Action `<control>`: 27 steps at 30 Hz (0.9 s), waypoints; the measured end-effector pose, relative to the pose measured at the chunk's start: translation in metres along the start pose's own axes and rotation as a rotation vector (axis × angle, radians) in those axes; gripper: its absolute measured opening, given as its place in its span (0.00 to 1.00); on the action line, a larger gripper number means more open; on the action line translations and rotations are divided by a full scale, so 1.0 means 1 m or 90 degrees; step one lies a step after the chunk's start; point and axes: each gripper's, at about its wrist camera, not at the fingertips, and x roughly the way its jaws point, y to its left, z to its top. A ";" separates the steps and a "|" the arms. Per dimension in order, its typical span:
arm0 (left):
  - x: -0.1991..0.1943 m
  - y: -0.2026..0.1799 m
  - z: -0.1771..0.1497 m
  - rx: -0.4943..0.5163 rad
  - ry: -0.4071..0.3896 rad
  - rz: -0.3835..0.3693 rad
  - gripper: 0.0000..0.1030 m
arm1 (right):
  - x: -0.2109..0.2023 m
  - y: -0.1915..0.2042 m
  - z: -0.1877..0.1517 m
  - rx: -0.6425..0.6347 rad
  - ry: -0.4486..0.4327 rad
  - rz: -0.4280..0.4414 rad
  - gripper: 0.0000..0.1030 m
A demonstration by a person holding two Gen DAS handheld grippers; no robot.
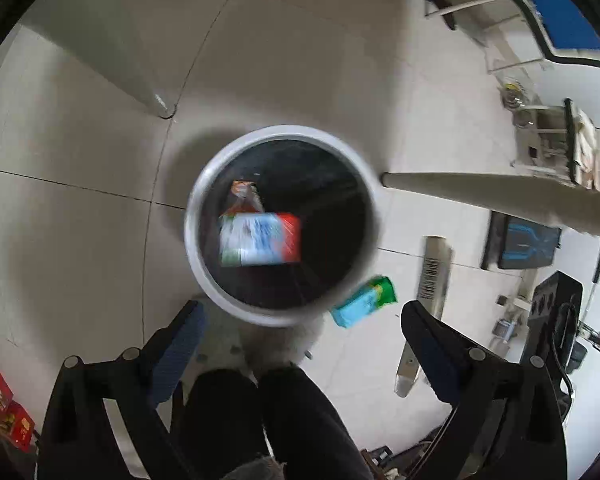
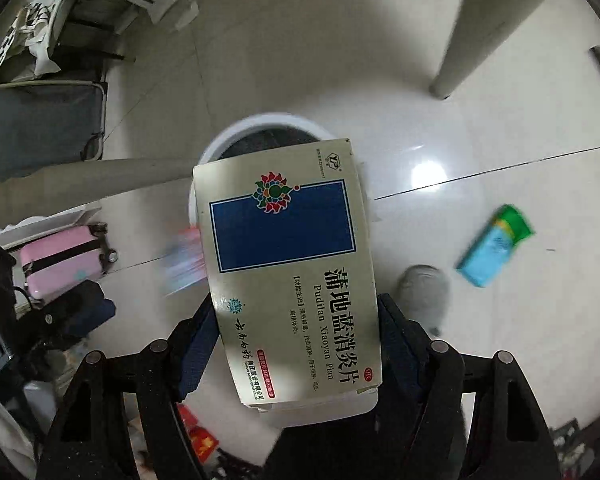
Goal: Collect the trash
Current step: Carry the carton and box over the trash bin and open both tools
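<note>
Dim, motion-blurred, fisheye-warped, floor glare [image 2: 428, 174]

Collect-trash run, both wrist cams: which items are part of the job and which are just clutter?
Job:
- round white bin with black liner
- blurred red, white and blue box over its opening
- cream medicine box with blue panel, clamped in right gripper
- blue-green box on floor
- left gripper, open

Clutter:
- pink suitcase
- grey suitcase
- table leg

Left gripper [image 1: 300, 336] pointing straight down, fingers spread wide, nothing between them. Right gripper [image 2: 298, 344] also pointing down, jaws clamped on the two long edges of a medicine box [image 2: 288, 264].
</note>
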 end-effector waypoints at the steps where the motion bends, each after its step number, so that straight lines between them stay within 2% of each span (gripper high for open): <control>1: 0.002 0.003 -0.002 0.000 -0.006 0.016 0.97 | 0.011 -0.004 0.006 0.002 0.006 0.010 0.90; 2: 0.006 0.005 -0.002 0.001 -0.014 0.042 0.97 | 0.026 -0.008 0.010 0.002 0.010 0.020 0.97; 5: 0.002 0.007 -0.008 0.016 -0.039 0.108 0.97 | 0.041 -0.011 0.015 -0.020 -0.002 0.014 0.97; 8: -0.002 0.003 -0.020 0.038 -0.052 0.175 0.97 | 0.042 -0.006 0.012 -0.044 -0.016 -0.036 0.97; 11: -0.013 -0.002 -0.033 0.049 -0.054 0.209 0.97 | 0.035 0.003 0.010 -0.068 -0.025 -0.101 0.98; 14: -0.029 -0.004 -0.048 0.060 -0.059 0.229 0.97 | 0.025 0.014 0.002 -0.103 -0.036 -0.179 0.97; 17: -0.049 -0.012 -0.057 0.070 -0.068 0.240 0.97 | 0.011 0.023 -0.006 -0.124 -0.046 -0.213 0.97; 21: -0.068 -0.019 -0.059 0.077 -0.079 0.244 0.97 | -0.015 0.036 -0.016 -0.142 -0.062 -0.239 0.97; 27: -0.106 -0.039 -0.073 0.094 -0.101 0.239 0.97 | -0.072 0.056 -0.035 -0.151 -0.091 -0.246 0.97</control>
